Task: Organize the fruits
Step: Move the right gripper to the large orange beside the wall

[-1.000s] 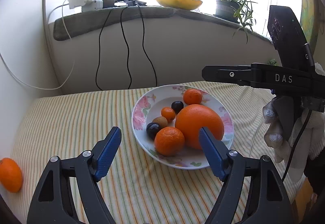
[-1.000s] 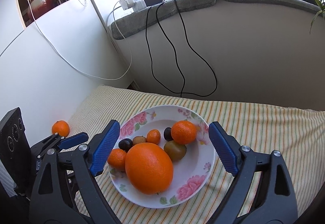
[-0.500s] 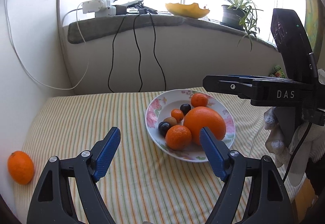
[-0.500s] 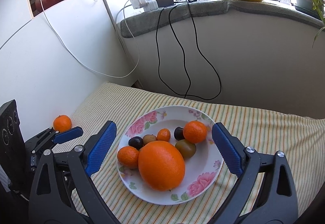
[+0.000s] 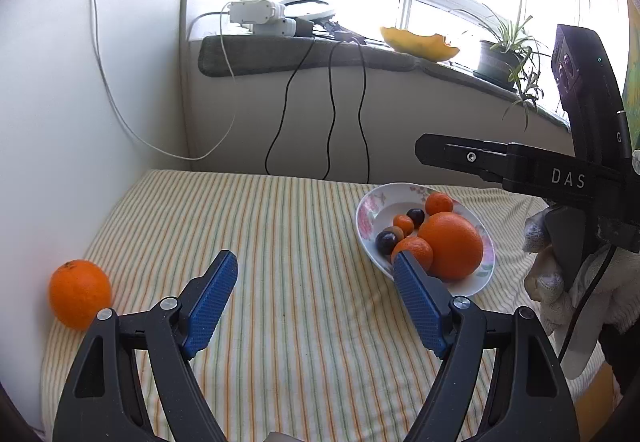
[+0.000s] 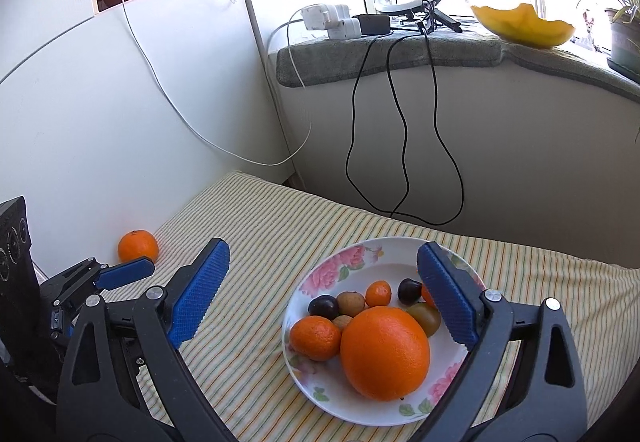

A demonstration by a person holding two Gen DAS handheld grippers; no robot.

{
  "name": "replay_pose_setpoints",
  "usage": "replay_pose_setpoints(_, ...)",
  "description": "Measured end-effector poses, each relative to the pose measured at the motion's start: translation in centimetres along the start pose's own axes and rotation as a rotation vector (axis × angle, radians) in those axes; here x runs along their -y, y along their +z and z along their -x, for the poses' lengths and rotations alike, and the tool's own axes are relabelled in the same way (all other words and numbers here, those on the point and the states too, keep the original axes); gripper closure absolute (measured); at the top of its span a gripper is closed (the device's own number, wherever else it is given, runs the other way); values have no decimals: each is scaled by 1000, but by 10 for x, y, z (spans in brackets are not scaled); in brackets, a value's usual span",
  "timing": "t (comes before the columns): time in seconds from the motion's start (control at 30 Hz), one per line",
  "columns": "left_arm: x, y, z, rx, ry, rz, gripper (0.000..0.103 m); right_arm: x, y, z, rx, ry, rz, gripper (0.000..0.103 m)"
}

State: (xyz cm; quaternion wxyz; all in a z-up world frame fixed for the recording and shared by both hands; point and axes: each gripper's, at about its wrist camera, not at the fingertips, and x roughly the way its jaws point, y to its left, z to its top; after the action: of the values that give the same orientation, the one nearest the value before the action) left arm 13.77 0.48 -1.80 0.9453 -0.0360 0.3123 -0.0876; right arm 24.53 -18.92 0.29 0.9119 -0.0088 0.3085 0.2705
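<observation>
A flowered plate (image 6: pixel 332 270) (image 5: pixel 366 209) on the striped cloth holds a big orange (image 6: pixel 384 352) (image 5: pixel 452 244), small mandarins, dark plums and a brownish fruit. A loose orange (image 5: pixel 79 292) (image 6: pixel 138 246) lies on the cloth by the white wall, left of the plate. My left gripper (image 5: pixel 314 306) is open and empty above the cloth between the loose orange and the plate; it also shows in the right wrist view (image 6: pixel 120 272). My right gripper (image 6: pixel 324 294) is open and empty above the plate's near left part; its side shows in the left wrist view (image 5: pixel 480 157).
A white wall panel (image 6: pixel 120 113) bounds the cloth on the left. Black cables (image 6: pixel 400 145) hang from the grey windowsill (image 6: pixel 380 53), which carries power adapters, a ring light, a yellow bowl (image 6: pixel 524 25) and a plant. A gloved hand (image 5: pixel 560 274) holds the right gripper.
My left gripper has swung left, so the plate has slid right in its view and the loose orange sits closer in. My right gripper has shifted left too. Both stay open.
</observation>
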Motion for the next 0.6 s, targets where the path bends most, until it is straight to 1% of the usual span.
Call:
replay_pose_setpoints(0.2,-34,-10,11,16,55,64,23,-17,10,-25,-36,24,15,6)
replay_pose_setpoints(0.43,-73,-25,24,26,115,138,23,-37,15,-60,-107,97,24,6)
replay_pose_setpoints(0.6,-98,-37,34,36,155,191,23,-51,18,-86,-154,163,16,6)
